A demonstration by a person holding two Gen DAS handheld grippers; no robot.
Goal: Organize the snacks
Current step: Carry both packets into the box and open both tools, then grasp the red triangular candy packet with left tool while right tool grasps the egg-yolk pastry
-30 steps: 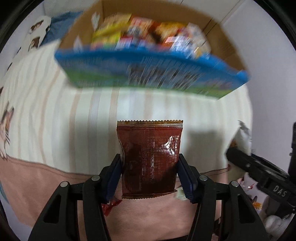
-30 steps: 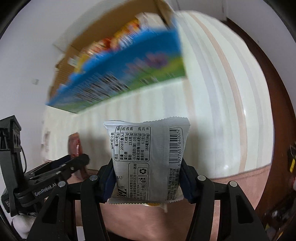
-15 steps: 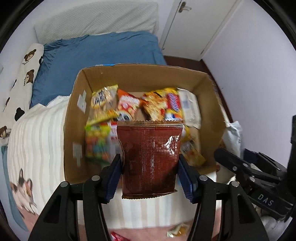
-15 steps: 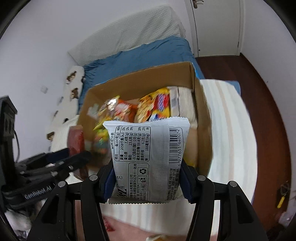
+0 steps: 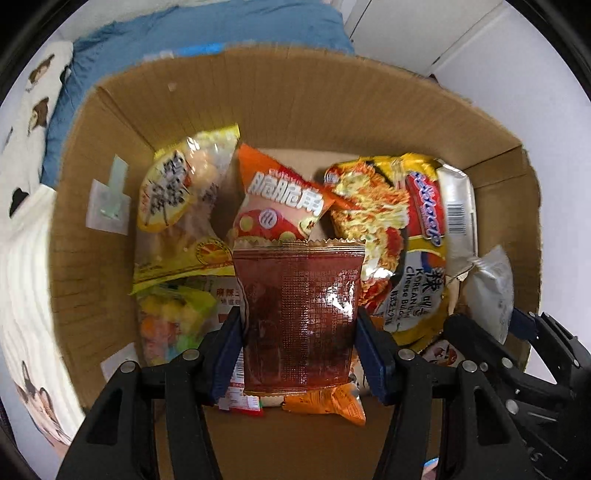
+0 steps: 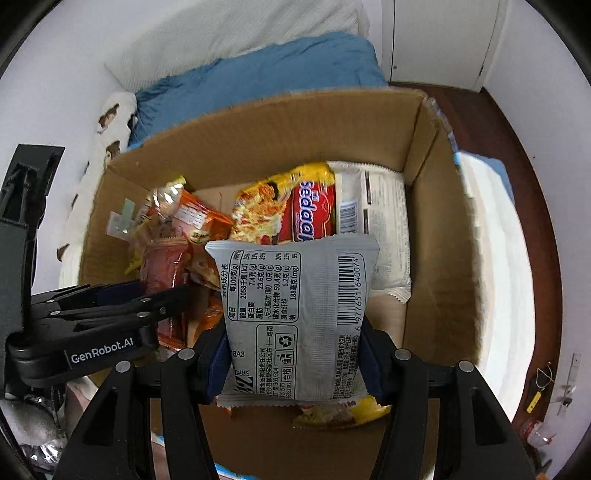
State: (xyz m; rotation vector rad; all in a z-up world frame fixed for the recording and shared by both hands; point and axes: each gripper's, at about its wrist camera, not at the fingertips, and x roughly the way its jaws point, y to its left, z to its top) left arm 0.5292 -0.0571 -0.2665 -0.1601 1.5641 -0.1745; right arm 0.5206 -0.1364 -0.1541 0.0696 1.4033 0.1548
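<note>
Your left gripper [image 5: 299, 354] has its jaws clamped on the sides of a dark red snack packet [image 5: 300, 321], held upright over the cardboard box [image 5: 295, 110]. Your right gripper's [image 6: 295, 354] jaws are opening, with a grey-white packet [image 6: 295, 314] between them; whether the blue pads press on its edges cannot be told.

Both packets hang above the box, which sits on a bed with a blue cover [image 6: 258, 74] and a pale striped blanket [image 6: 491, 258]. A white pillow [image 6: 240, 33] lies against the white wall [image 6: 55, 74], and a strip of dark wooden floor [image 6: 517, 155] runs beside white doors [image 6: 443, 40].

Inside the box lie a yellow noodle pack [image 5: 391, 221], an orange snack bag [image 5: 280, 206], a yellow-edged clear bag [image 5: 181, 206] and a white printed pack [image 6: 384, 221].

The box floor beneath the held packets is mostly hidden. The small wrappers under the red packet are cut off and unreadable, and the clutter at the floor's far right edge is too small to identify.
</note>
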